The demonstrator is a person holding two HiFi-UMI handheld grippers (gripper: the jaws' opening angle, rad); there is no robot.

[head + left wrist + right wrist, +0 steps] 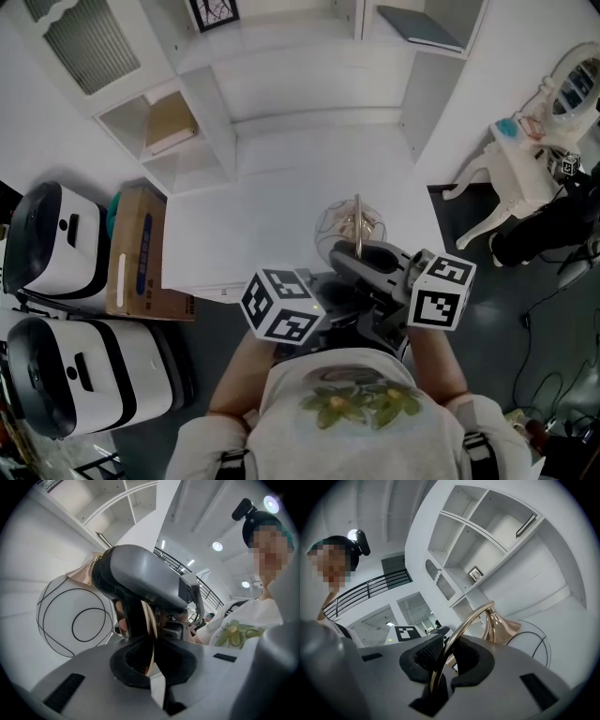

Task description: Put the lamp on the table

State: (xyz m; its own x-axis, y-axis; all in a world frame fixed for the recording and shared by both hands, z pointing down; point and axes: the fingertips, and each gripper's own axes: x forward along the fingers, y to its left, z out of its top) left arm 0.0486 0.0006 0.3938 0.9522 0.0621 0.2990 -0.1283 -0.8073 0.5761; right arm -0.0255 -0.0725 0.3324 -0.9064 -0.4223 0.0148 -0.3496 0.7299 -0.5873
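Observation:
The lamp has a curved gold stem (pixel 461 631), a gold cone (pixel 502 623) and a clear globe shade (pixel 74 616) ringed with black wire. In the head view the globe (pixel 337 223) is over the near right part of the white table (pixel 272 211); I cannot tell whether it touches it. My right gripper (pixel 446 656) is shut on the stem, its pads pressing either side. My left gripper (pixel 151 654) is shut on the same stem lower down, close under the right gripper's body (pixel 140 581). Both marker cubes (pixel 281 305) sit side by side in front of my chest.
A white shelf unit (pixel 187 122) stands behind the table. A cardboard box (pixel 136 253) and two white rounded appliances (pixel 52 239) are on the floor at the left. A white ornate piece of furniture (pixel 511 169) stands at the right, with cables on the dark floor.

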